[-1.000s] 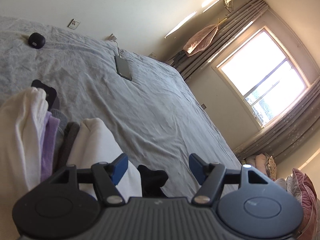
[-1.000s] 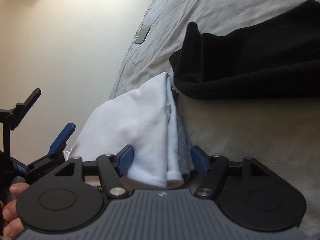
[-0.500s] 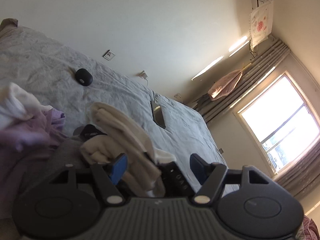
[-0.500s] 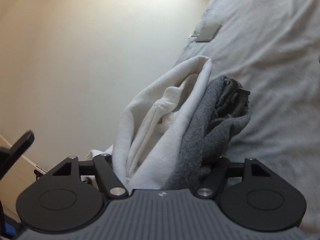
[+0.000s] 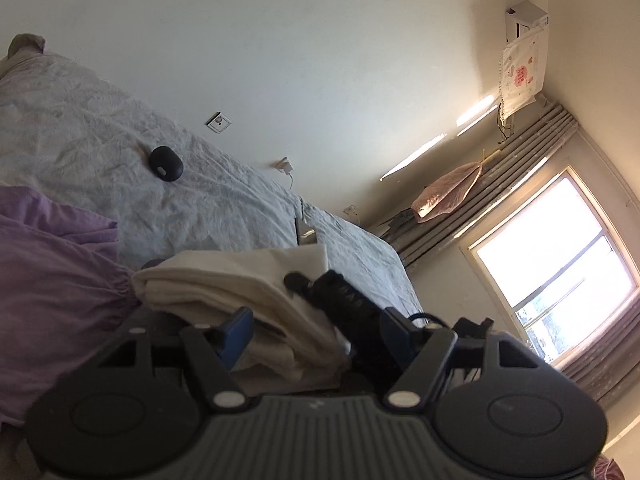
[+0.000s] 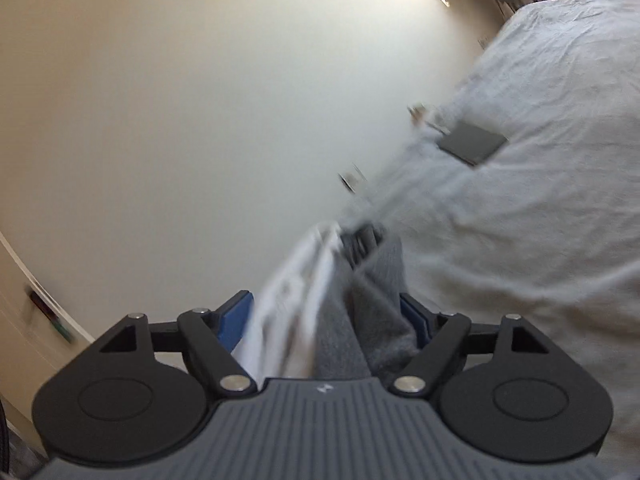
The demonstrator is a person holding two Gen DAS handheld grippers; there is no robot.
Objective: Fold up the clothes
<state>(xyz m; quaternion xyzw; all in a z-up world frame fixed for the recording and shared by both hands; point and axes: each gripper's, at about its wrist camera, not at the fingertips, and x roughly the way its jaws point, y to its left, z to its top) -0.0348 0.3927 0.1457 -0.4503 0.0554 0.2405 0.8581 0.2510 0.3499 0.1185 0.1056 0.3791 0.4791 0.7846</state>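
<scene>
The right gripper (image 6: pixel 326 316) is carrying a white garment (image 6: pixel 288 304) and a grey garment (image 6: pixel 376 312) bunched together, its jaws opening around them. The left gripper (image 5: pixel 314 330) is standing fairly wide around a folded cream stack (image 5: pixel 224 284) and something black; whether it is pinching, I cannot tell. A purple garment (image 5: pixel 52 280) is lying crumpled, apparently waiting. The bed (image 6: pixel 540 200) is offering open room past the phone (image 6: pixel 472 142).
</scene>
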